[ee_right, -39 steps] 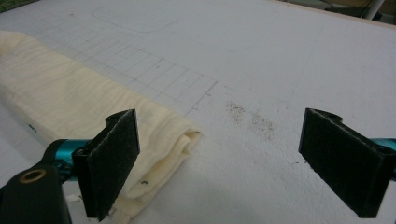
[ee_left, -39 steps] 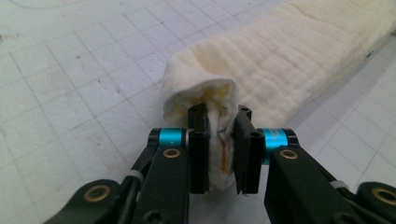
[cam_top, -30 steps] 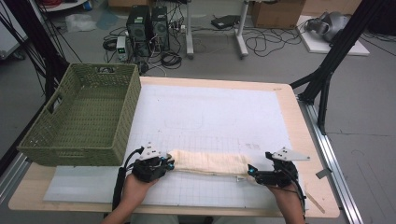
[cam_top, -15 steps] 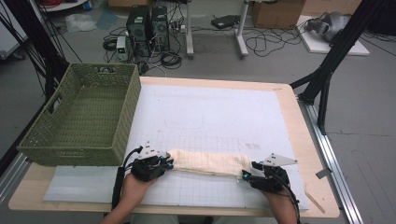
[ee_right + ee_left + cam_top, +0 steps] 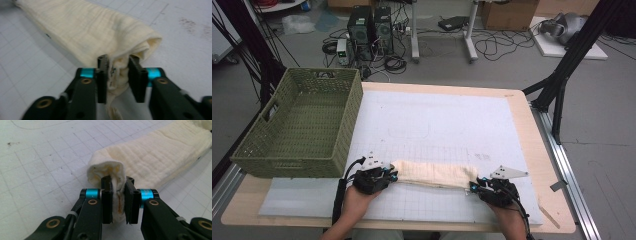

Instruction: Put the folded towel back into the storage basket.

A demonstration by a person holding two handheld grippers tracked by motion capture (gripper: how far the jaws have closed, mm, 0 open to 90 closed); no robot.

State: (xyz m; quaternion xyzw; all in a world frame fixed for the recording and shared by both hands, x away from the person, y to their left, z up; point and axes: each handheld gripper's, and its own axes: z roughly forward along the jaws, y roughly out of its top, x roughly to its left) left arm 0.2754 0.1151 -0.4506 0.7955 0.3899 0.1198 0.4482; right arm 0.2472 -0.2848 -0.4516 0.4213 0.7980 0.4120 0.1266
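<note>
One cream cloth (image 5: 434, 174), folded into a long narrow band, lies across the lower middle of the high view on the white gridded mat (image 5: 447, 125), stretched between the two grippers. The left gripper (image 5: 388, 175) sits at the cloth's left end, lower left of centre in that view, and the right gripper (image 5: 473, 187) at its right end, lower right of centre.

In the left gripper view the cloth (image 5: 160, 155) runs from the upper right of the frame down to the middle, where its bunched end is pinched between the two black jaws of the left gripper (image 5: 119, 195); the jaws press on the fabric from both sides. In the right gripper view the cloth (image 5: 82, 27) comes from the upper left down to the centre, and its folded end sits between the jaws of the right gripper (image 5: 118, 75). Those jaws have just been closing, and they now clamp the gathered fabric, with a strand of it hanging below them.

One green woven basket (image 5: 267, 150) stands at the left of the high view, on the wooden table (image 5: 532, 130), just beside the left gripper and apart from the cloth. There are two grippers, one cloth, one basket and one mat.
</note>
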